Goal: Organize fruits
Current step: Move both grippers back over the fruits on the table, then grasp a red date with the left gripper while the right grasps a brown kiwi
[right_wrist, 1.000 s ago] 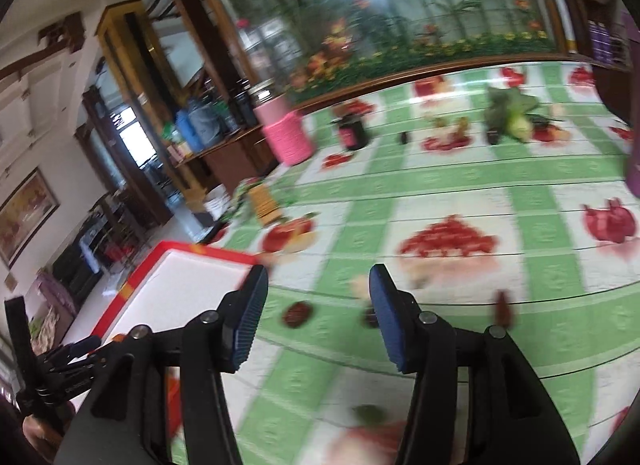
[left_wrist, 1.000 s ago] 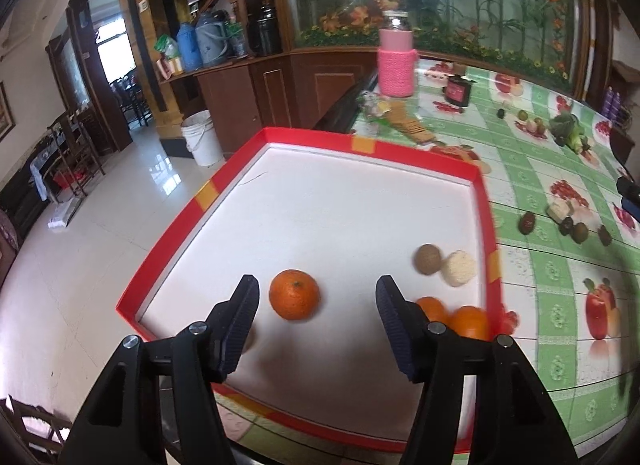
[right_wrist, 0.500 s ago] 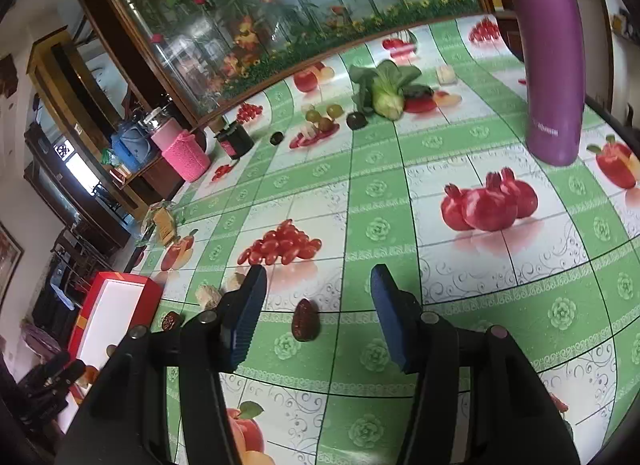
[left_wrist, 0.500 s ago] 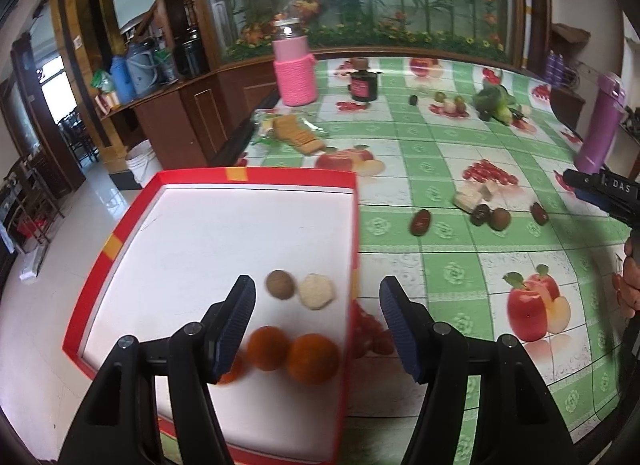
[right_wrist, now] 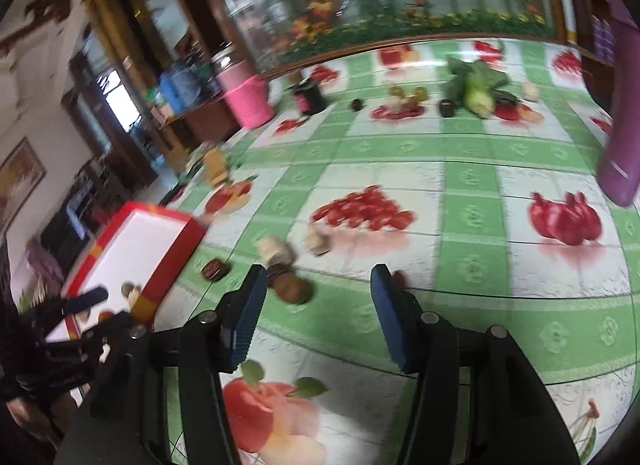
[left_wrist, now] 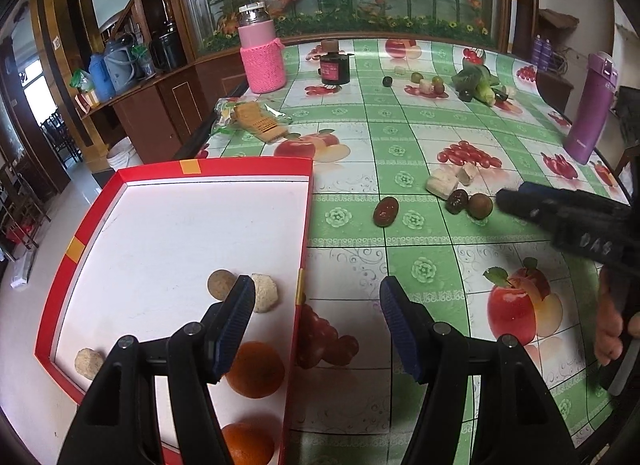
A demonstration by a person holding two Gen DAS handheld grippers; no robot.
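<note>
Tray [left_wrist: 120,201], red rim, white floor: holds two oranges [left_wrist: 256,369] at the near right corner, a brown ball [left_wrist: 219,284] and a pale crumbly ball [left_wrist: 265,292] side by side, and one more pale ball [left_wrist: 89,363] at the near left corner.

Left gripper [left_wrist: 316,319]: jaws wide, nothing between them. A second ago it stood over the tray with an orange between its fingers; now it has swung right, one finger above the tray floor, the other above the tablecloth [left_wrist: 400,137], the tray wall between them. Judged: that drop is done and this arm is clearing out.

Right gripper [right_wrist: 316,317]: jaws wide, empty. Half a second ago it faced a lone date further along the cloth; now it has turned toward the loose cluster near the tray. View blurred by motion.

Loose fruit on the cloth: dark date [left_wrist: 386,211] nearest the tray; two round brown fruits [left_wrist: 469,203] touching, just beside two pale chunks [left_wrist: 442,185]; a small dark piece [right_wrist: 398,279] by the right gripper's right finger, too blurred to name. Further fruit and greens [left_wrist: 478,81] lie well apart at the far side.

Judged: the next pick falls to the right gripper, likely the brown fruit [right_wrist: 294,289] by its left finger.
</note>
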